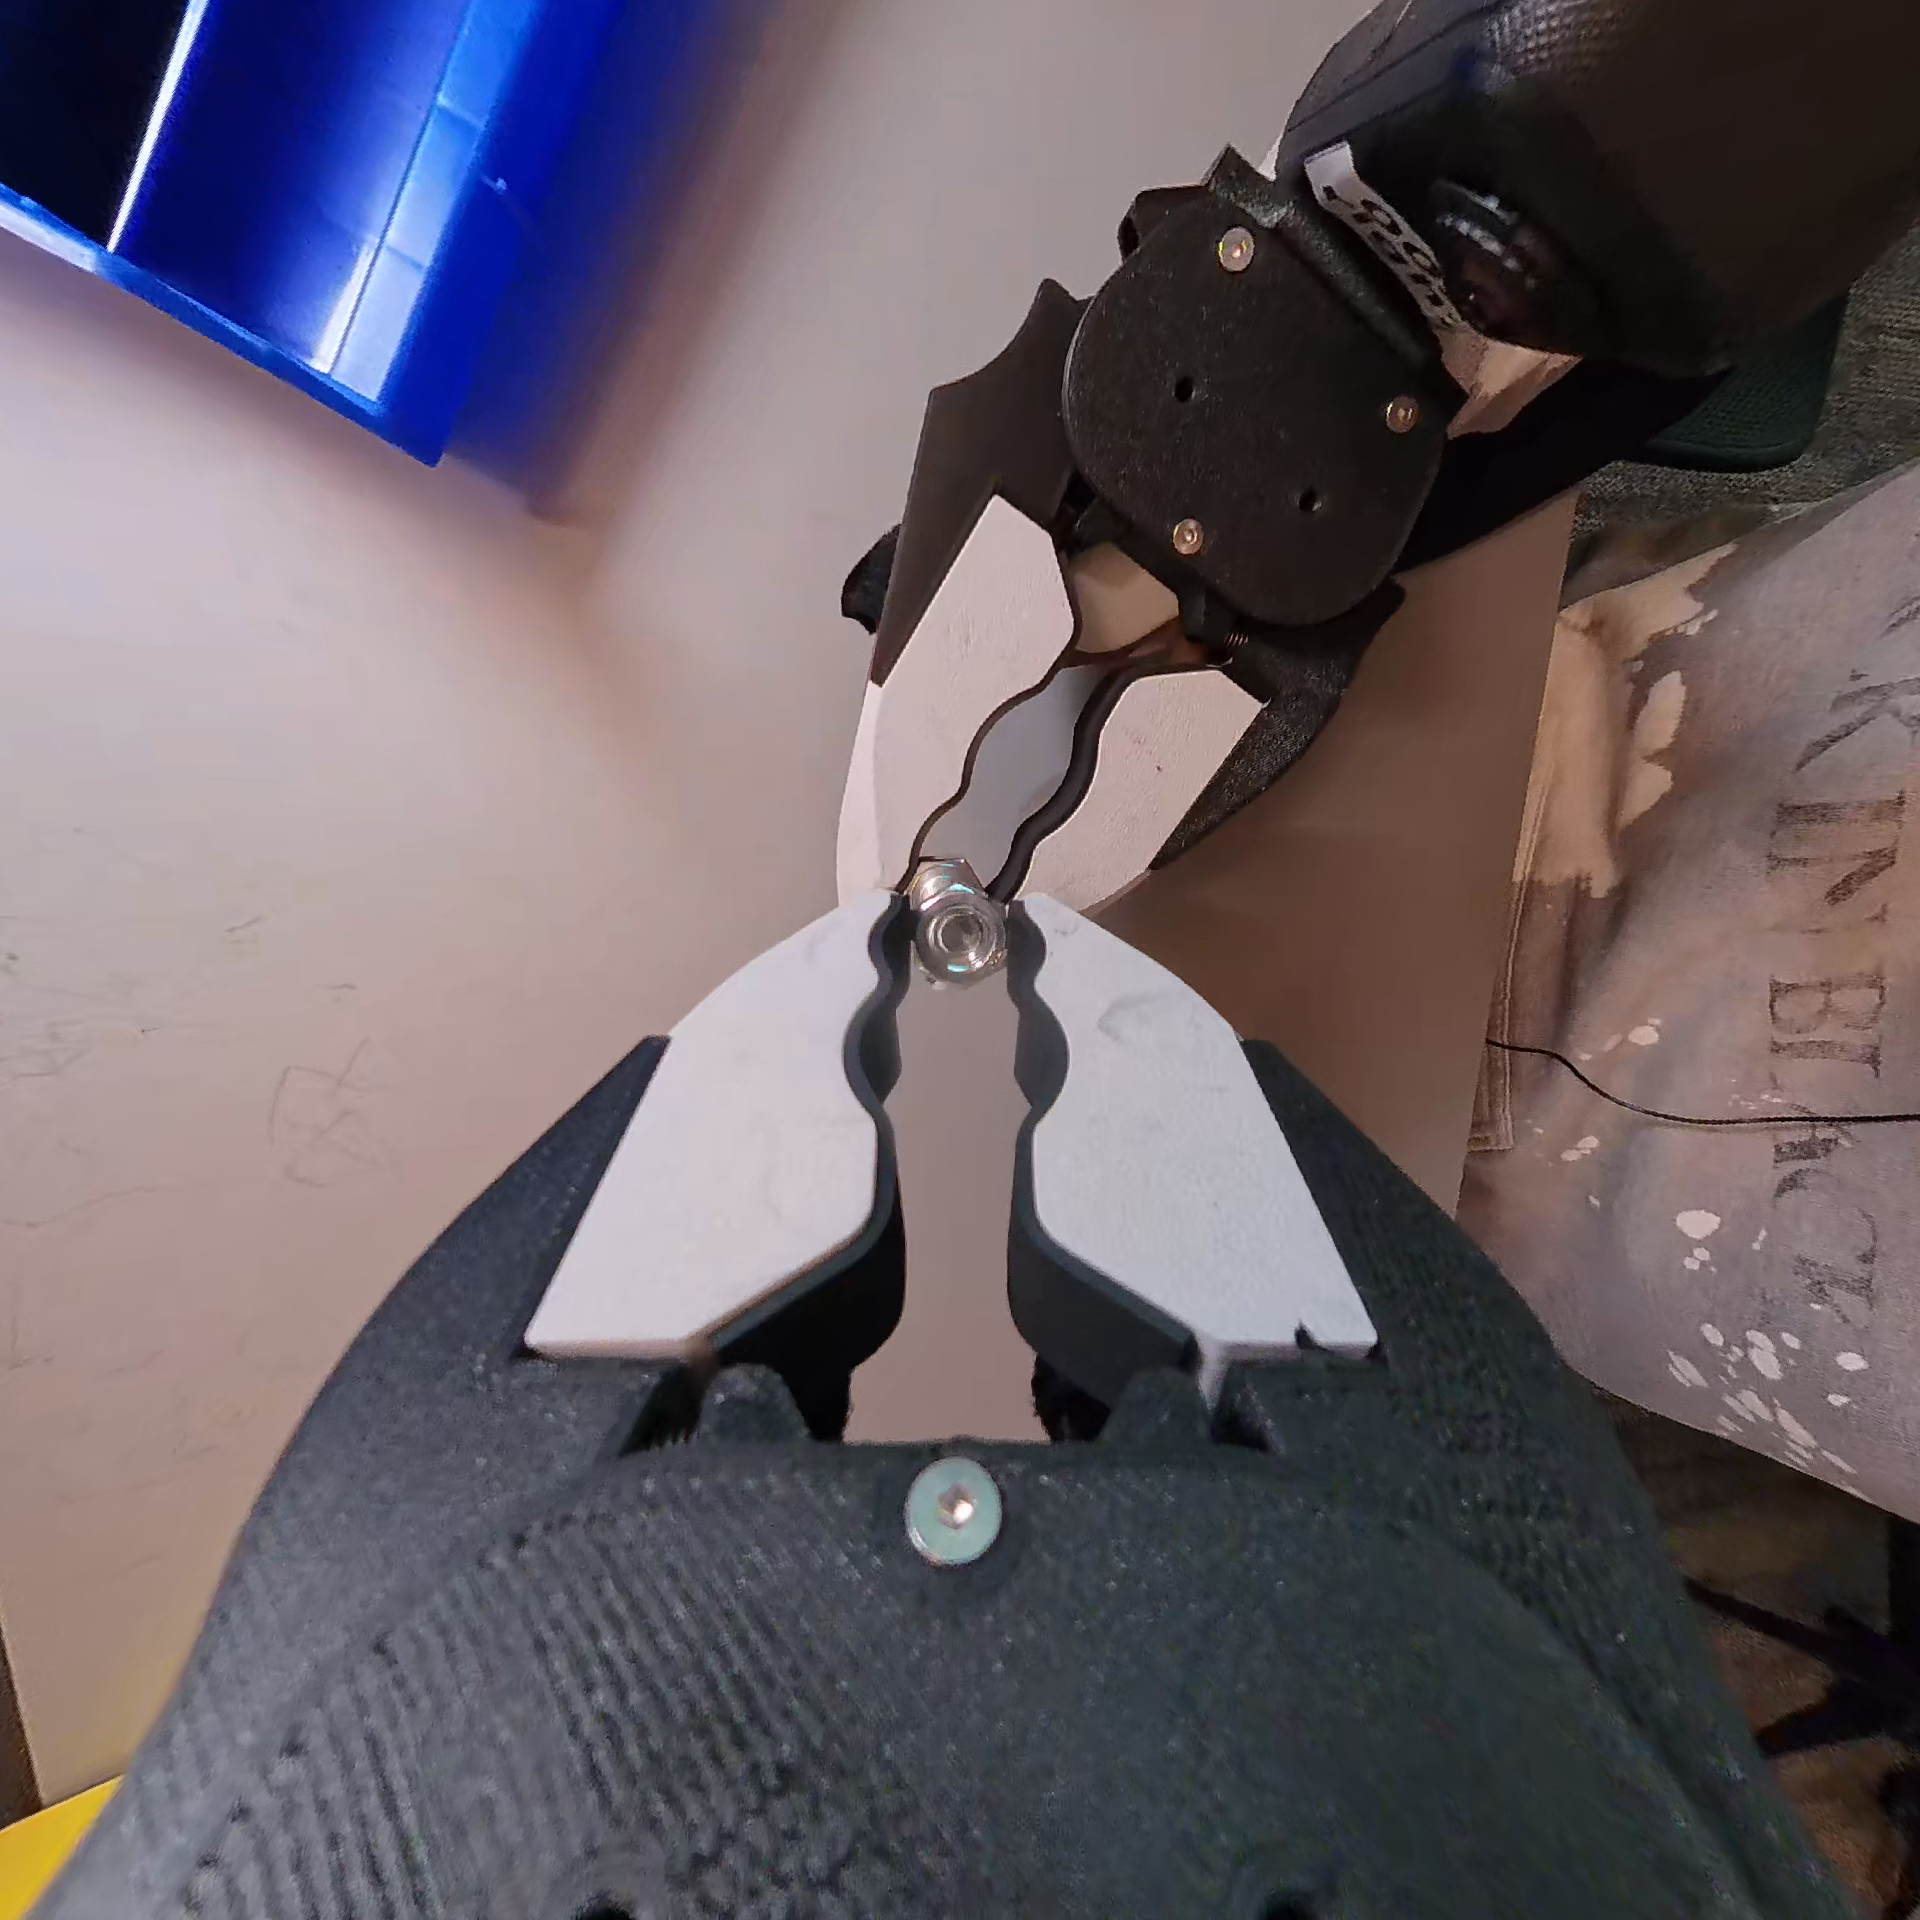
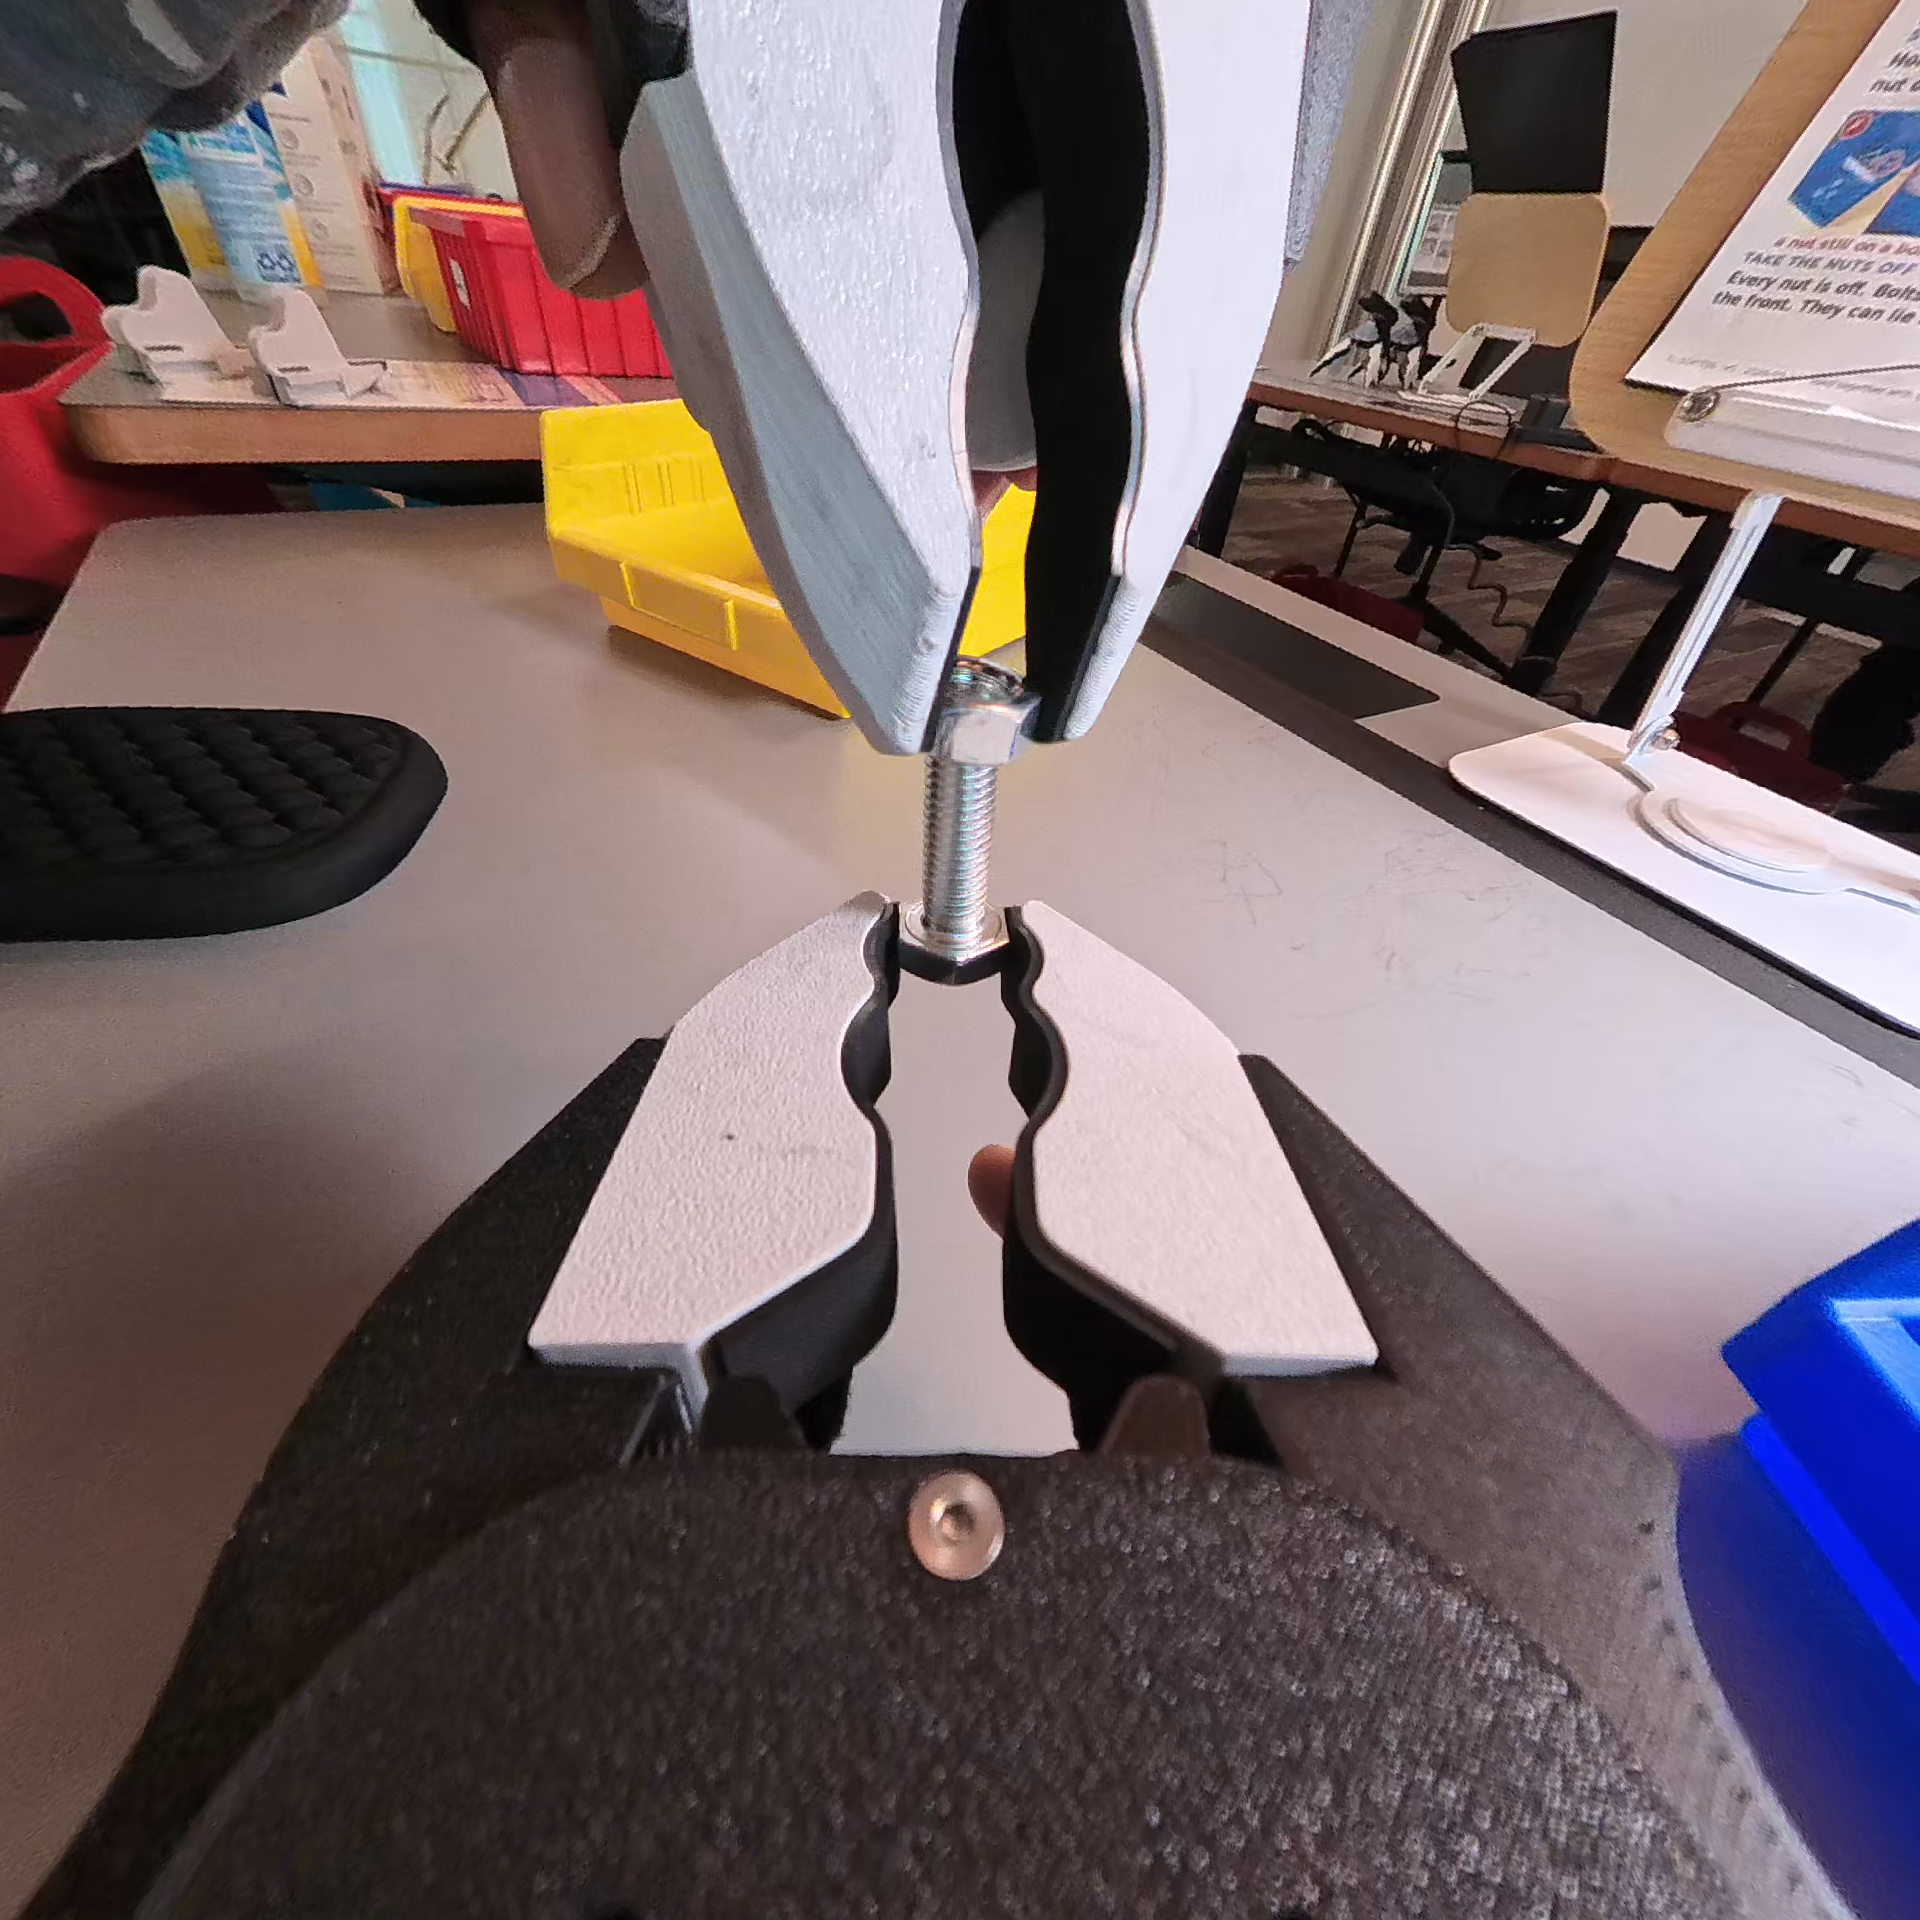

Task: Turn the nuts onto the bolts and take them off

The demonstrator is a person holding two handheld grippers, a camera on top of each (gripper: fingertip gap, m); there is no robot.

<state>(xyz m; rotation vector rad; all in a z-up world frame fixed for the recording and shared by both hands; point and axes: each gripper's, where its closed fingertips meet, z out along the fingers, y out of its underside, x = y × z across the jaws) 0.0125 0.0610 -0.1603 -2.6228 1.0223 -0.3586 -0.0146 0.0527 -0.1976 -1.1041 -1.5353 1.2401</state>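
A silver bolt (image 2: 954, 842) stands upright above the grey table (image 2: 416, 935). My right gripper (image 2: 954, 948) is shut on its head at the lower end. My left gripper (image 2: 982, 717) comes down from above and is shut on a hex nut (image 2: 982, 729) that sits near the bolt's top end, with a little thread showing above it. In the left wrist view I look along the bolt: my left gripper (image 1: 956, 940) pinches the nut (image 1: 956, 943) end-on, and the right gripper (image 1: 956, 873) sits just behind it, its body held by a black-gloved hand.
A yellow bin (image 2: 665, 540) sits on the table behind the bolt. A blue bin (image 2: 1829, 1455) is at the near right and also shows in the left wrist view (image 1: 312, 208). A black ribbed pad (image 2: 187, 810) lies left. A white stand base (image 2: 1662, 831) is right. The tips of one gripper are about 5 cm away from the tips of the other.
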